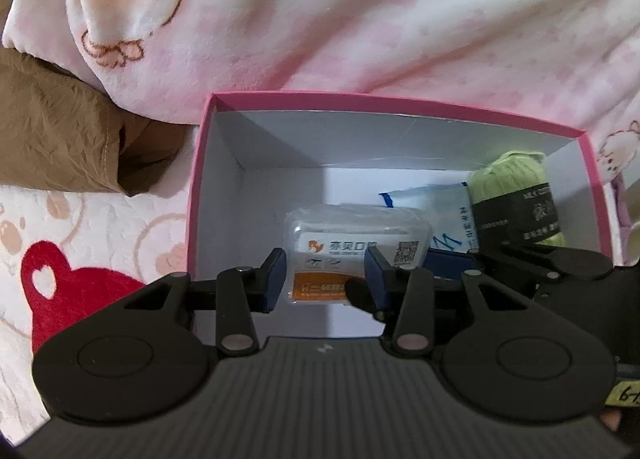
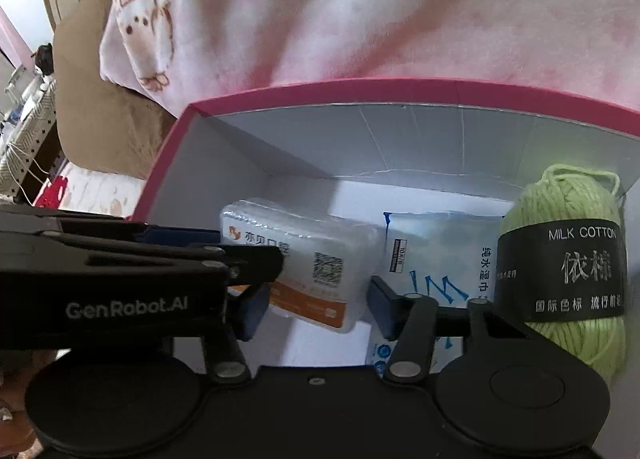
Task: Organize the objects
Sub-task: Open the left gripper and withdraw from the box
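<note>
The clear plastic packet (image 1: 356, 249) with the orange-and-white label and QR code sits tilted inside the pink box (image 1: 198, 195), towards its left half, and the left gripper (image 1: 326, 279) has it between its blue-padded fingers (image 1: 276, 279). The left pad sits against the packet's left edge and the right pad overlaps its front face, so it looks clamped, though the far contact is hard to read. From the right wrist view the packet (image 2: 304, 259) hangs at an angle, one corner low over the white floor of the box, with the left gripper's black body reaching in from the left onto it.

The right gripper (image 2: 316, 313) is over the box too, its fingers (image 2: 380, 309) apart with nothing pinched; the packet's lower corner shows in the gap between them. Just right of the packet lies a flat blue-and-white wet-wipe pack (image 2: 436, 255), and beside that, against the right wall, stands a light green ball of yarn (image 2: 568, 267) with a black "MILK COTTON" band. The box rests on a bed, a pink cartoon-print blanket (image 1: 360, 19) bunched behind it.
</note>
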Available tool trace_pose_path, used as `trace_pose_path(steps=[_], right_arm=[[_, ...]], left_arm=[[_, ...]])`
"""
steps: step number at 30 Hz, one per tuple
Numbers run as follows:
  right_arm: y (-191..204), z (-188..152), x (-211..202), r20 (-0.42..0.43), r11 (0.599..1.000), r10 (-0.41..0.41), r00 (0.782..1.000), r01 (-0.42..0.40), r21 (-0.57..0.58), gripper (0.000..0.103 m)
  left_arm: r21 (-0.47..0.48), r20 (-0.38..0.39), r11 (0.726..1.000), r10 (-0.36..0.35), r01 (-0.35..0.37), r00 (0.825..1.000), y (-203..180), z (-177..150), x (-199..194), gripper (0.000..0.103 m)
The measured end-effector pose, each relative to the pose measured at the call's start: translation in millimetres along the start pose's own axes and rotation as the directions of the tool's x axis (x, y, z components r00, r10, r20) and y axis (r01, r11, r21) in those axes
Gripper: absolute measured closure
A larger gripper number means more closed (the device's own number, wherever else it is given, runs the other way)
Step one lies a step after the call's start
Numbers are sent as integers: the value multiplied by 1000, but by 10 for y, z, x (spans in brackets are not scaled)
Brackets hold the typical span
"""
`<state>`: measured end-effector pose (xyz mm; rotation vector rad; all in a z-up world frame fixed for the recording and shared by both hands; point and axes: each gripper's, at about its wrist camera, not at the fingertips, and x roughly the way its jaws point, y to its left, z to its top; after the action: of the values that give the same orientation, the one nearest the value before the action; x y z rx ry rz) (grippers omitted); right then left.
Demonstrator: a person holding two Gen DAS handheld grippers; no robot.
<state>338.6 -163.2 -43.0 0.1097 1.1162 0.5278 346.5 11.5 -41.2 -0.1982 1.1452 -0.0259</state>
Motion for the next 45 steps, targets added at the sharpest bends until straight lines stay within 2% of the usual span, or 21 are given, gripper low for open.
trace_pose_path(steps=[3, 6, 11, 13, 17, 23, 26, 31, 35, 39, 45], right_arm=[[-40, 18, 5, 0, 1000, -9, 1000, 9, 11, 55], [-18, -10, -18, 4, 1000, 1, 1000, -1, 11, 58], [140, -134, -284, 78, 997, -43, 996, 47, -57, 57], [195, -241, -451, 119, 996, -33, 992, 43, -80, 55], [326, -526, -888, 187, 991, -29, 982, 52, -122, 41], [706, -819, -1453, 237, 976, -26, 971, 76, -202, 34], [881, -981, -1690, 239, 967, -18, 971, 78, -241, 30], [1159, -1278, -1941, 238, 955, -7, 971, 77, -288, 26], [1331, -1508, -2016, 217, 956, 5, 976, 59, -287, 21], [1353, -1695, -1926, 125, 983, 82, 989, -60, -173, 20], [1502, -1909, -1669, 75, 982, 78, 994, -64, -175, 20]], left_arm=[[-19, 0, 999, -38, 38, 999, -16, -19, 0, 62], [-29, 2, 999, -37, 37, 999, -43, -49, 9, 62], [30, 76, 999, -22, 20, 997, -90, -173, -200, 60], [63, 91, 997, -39, 33, 995, -87, -243, -360, 58], [120, 108, 991, -70, 57, 992, -79, -414, -747, 53], [250, 119, 966, -93, 61, 989, -115, -749, -1337, 44], [270, 79, 958, -117, 92, 990, -53, -895, -1564, 43], [305, 85, 944, -161, 128, 983, 76, -1175, -1936, 39], [330, 116, 936, -168, 121, 979, 235, -1408, -2102, 35], [313, 145, 941, -184, 131, 972, 454, -1631, -2113, 35], [285, 160, 951, -174, 123, 972, 658, -1836, -1874, 35]])
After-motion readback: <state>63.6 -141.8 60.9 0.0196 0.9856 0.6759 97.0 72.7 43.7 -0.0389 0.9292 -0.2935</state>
